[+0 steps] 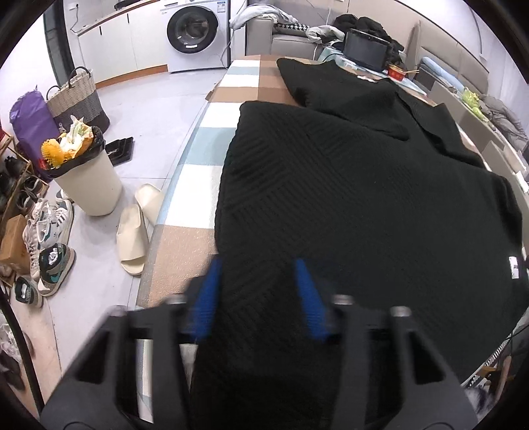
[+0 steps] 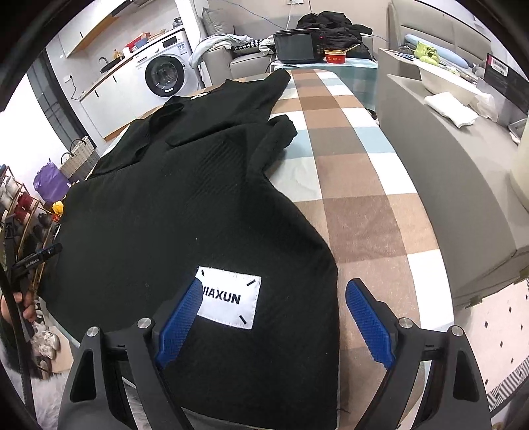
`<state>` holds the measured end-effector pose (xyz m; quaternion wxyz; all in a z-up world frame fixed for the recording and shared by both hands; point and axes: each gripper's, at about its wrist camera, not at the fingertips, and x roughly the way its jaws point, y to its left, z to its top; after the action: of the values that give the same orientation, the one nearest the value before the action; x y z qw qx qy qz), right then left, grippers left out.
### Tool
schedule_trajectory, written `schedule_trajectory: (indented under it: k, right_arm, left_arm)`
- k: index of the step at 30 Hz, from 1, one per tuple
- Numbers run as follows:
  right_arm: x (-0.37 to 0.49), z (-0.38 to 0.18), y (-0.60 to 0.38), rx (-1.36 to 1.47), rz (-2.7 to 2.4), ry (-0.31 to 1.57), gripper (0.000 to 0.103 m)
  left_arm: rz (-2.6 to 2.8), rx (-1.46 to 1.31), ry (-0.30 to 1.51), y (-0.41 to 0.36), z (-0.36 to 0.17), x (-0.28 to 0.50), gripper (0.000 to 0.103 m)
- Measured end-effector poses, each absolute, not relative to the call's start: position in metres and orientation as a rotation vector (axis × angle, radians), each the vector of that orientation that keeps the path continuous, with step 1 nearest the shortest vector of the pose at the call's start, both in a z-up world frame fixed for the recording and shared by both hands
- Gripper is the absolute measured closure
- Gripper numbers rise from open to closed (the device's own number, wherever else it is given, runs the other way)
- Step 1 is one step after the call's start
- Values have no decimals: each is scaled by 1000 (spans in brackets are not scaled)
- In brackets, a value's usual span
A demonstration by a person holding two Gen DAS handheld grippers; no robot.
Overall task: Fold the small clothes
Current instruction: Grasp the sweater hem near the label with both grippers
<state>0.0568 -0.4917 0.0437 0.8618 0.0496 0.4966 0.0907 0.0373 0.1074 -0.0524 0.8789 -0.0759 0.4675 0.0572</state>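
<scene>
Black knit garment [image 2: 185, 211] lies spread flat on the table [image 2: 357, 211], which carries a checked cloth of brown, white and pale blue. Near hem faces me; collar and sleeves point to the far end. One sleeve [image 2: 274, 139] is bunched on the right side, the other stretches towards the far edge. White label [image 2: 228, 299] reading "JIAXUN" is sewn near the hem corner.

My right hand-held gripper [image 2: 276, 307] hangs over that hem corner, spread wide. One blue pad sits at the label's left edge, the other is over bare checked cloth just off the garment's edge. Pads are not pressing the fabric.

My left hand-held gripper [image 1: 258, 274] is over the opposite hem corner, near the table's left edge. Its blue fingers [image 1: 206, 297] are motion-blurred, with a gap and black knit between them. I cannot tell whether they are pinching the fabric.

Beyond the table: a small dark oven [image 2: 297, 46] and a red bowl [image 2: 335, 56] at the far end. Washing machine [image 1: 195, 31] against the wall. Waste bin [image 1: 86, 175], slippers [image 1: 135, 231] and trainers [image 1: 49, 238] on the floor to the left.
</scene>
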Motion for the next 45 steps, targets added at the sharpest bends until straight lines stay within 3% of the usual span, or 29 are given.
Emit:
schedule_trajectory:
  k: [2, 10, 14, 23, 32, 45]
  right_arm:
    - [56, 39, -490, 88, 177, 1041, 20]
    - [67, 30, -489, 45, 137, 1008, 48]
    - [73, 31, -497, 49, 118, 994, 97]
    - [48, 89, -528, 360, 302, 810, 99]
    - [40, 132, -526, 475, 445, 667, 99]
    - [53, 46, -533, 401, 292, 915, 99]
  left_arm:
    - [99, -186, 979, 109, -50, 39, 95]
    - [64, -201, 912, 108, -26, 29, 97]
    - [57, -223, 872, 108, -11, 20, 97]
    - [26, -278, 770, 111, 30, -9, 97]
    - [39, -330, 726, 120, 52, -28, 97]
    - [98, -285, 895, 121, -18, -36, 97]
